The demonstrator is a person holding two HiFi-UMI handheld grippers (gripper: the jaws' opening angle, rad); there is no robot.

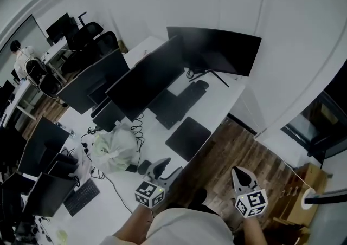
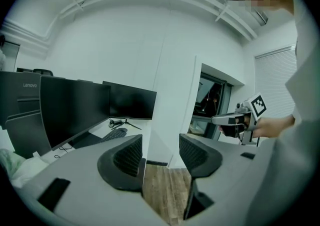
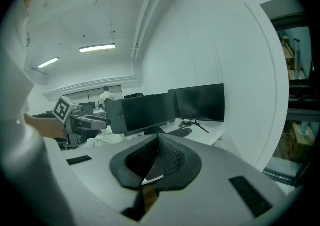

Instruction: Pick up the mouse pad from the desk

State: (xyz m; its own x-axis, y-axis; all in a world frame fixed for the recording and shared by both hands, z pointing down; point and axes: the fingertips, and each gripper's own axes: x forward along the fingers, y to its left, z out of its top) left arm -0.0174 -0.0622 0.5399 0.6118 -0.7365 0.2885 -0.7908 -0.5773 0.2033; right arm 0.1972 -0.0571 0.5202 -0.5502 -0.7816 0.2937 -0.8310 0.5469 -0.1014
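The mouse pad point(image 1: 188, 137) is a flat black square lying on the white desk point(image 1: 225, 103), close to its front edge. Both grippers hang short of it, toward me. My left gripper point(image 1: 165, 166) is over the desk's near edge, left of the pad, and its jaws stand apart with nothing between them point(image 2: 161, 144). My right gripper point(image 1: 239, 173) is over the wooden floor, right of the pad; its pads meet at the tips and hold nothing point(image 3: 159, 141). Each gripper shows in the other's view: the right gripper point(image 2: 216, 118) and the left gripper point(image 3: 101, 119).
Three dark monitors point(image 1: 214, 50) stand in a row along the desk, with a keyboard point(image 1: 188, 96) and a mouse point(image 1: 201, 84) behind the pad. A crumpled white bag point(image 1: 115, 148) and cables lie left of it. The wooden floor point(image 1: 233, 146) runs beside the desk.
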